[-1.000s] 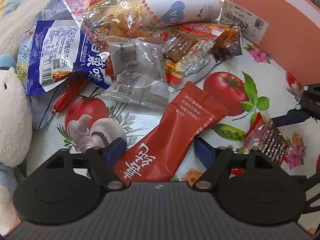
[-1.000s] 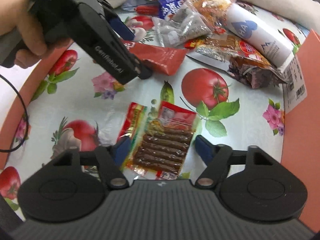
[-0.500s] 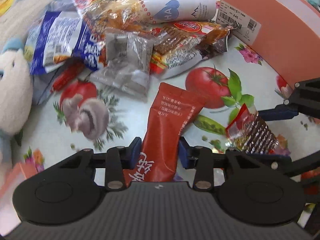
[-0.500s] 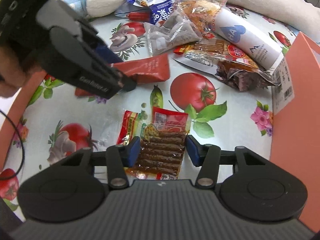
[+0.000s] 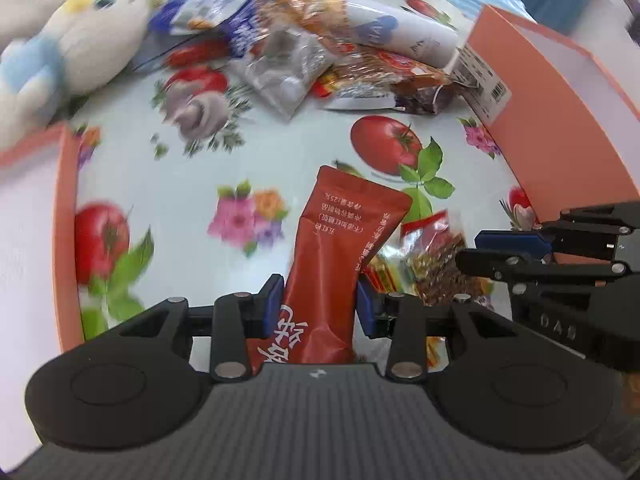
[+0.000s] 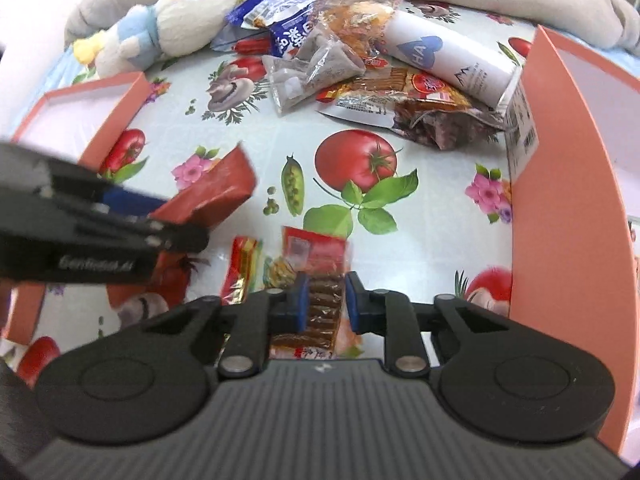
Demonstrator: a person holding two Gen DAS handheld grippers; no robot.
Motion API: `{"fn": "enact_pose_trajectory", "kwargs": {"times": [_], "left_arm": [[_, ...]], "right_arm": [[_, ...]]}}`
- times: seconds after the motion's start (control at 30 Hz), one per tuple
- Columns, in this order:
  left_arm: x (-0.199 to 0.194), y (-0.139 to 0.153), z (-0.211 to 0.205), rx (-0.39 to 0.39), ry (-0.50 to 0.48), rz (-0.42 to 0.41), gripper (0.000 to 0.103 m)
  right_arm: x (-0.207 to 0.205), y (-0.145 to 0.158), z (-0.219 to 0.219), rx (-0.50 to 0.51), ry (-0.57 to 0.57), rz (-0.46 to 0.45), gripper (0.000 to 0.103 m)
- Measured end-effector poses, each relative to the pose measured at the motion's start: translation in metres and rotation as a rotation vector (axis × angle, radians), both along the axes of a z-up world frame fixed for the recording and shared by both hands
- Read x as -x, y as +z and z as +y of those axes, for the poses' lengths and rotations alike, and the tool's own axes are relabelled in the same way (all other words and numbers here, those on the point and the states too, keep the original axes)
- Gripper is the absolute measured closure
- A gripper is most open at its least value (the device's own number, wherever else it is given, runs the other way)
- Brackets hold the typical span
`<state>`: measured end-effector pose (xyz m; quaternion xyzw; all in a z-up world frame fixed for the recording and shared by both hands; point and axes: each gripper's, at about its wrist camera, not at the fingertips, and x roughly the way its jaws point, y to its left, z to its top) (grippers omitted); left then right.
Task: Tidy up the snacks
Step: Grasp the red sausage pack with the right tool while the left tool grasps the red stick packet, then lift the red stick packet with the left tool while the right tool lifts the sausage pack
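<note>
Left wrist view: left gripper (image 5: 318, 304) clamps a flat, matte red pouch (image 5: 340, 252) with white print between its blue pads (image 5: 272, 306); the pouch is creased at the waist and juts forward over the glossy tablecloth (image 5: 224, 160) printed with tomatoes and flowers. The gripper points steeply down. Far items are blurred.

Right wrist view: right gripper (image 6: 324, 304) also points steeply down. Its jaws are closing, narrow, on a clear-windowed packet (image 6: 316, 280) of brown sticks with a red top; both pads (image 6: 301, 302) touch the packet's edges. A small shiny red-and-gold wrapper (image 6: 240, 268) lies just beside it on the left.

Two salmon boxes with white interiors flank the cloth: left box (image 6: 84, 116) shallow, right box (image 6: 568, 184) tall-walled with a barcode label. Behind lies a heap (image 6: 352, 64) of crinkled film bags, a smooth white tube (image 6: 452, 64) and a plush toy (image 6: 168, 28).
</note>
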<state>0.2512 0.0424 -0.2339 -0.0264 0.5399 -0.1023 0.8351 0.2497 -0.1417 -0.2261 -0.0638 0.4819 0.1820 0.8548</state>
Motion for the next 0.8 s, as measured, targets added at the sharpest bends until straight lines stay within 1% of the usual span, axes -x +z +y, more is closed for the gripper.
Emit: {"fn": "enact_pose_trajectory", "kwargs": {"times": [0.07, 0.13, 0.17, 0.23, 0.3, 0.33, 0.37, 0.4, 0.43, 0.47, 0.57, 0.67, 0.73, 0.8], "left_arm": [[0.014, 0.0, 0.002, 0.031, 0.046, -0.006, 0.059], [0.026, -0.002, 0.0, 0.038, 0.073, -0.009, 0.059], [0.031, -0.005, 0.0, 0.04, 0.09, -0.002, 0.059], [0.04, -0.009, 0.002, 0.072, 0.121, -0.001, 0.059], [0.045, -0.011, 0.004, 0.095, 0.148, 0.0, 0.059], [0.046, -0.01, 0.005, 0.101, 0.159, -0.004, 0.059], [0.048, -0.009, 0.006, 0.107, 0.165, -0.012, 0.059], [0.049, -0.006, 0.006, 0.111, 0.17, -0.022, 0.06], [0.049, -0.004, 0.005, 0.113, 0.172, -0.034, 0.06], [0.049, -0.002, 0.004, 0.112, 0.17, -0.04, 0.059], [0.046, -0.005, -0.001, 0.107, 0.165, -0.032, 0.059], [0.042, -0.017, -0.002, 0.139, 0.188, 0.013, 0.06], [0.042, -0.018, -0.004, 0.134, 0.192, 0.008, 0.06], [0.041, -0.017, -0.007, 0.121, 0.193, 0.01, 0.06]], "right_arm": [[0.002, 0.002, -0.007, -0.07, -0.022, 0.028, 0.082], [0.003, 0.0, -0.015, -0.162, -0.044, 0.08, 0.082], [0.003, -0.001, -0.019, -0.193, -0.074, 0.092, 0.08], [0.005, -0.002, -0.027, -0.224, -0.131, 0.078, 0.079], [0.003, -0.006, -0.031, -0.235, -0.146, 0.073, 0.079], [0.002, -0.007, -0.032, -0.235, -0.143, 0.07, 0.076], [0.002, -0.008, -0.032, -0.235, -0.141, 0.066, 0.062], [0.001, -0.007, -0.033, -0.24, -0.138, 0.062, 0.054], [0.001, -0.007, -0.034, -0.26, -0.12, 0.053, 0.038], [0.002, -0.006, -0.035, -0.276, -0.105, 0.048, 0.036], [-0.001, -0.009, -0.033, -0.275, -0.106, 0.057, 0.037], [-0.005, -0.015, -0.03, -0.238, -0.105, 0.084, 0.037], [-0.007, -0.023, -0.032, -0.255, -0.118, 0.115, 0.038], [-0.007, -0.023, -0.035, -0.288, -0.132, 0.115, 0.038]]}}
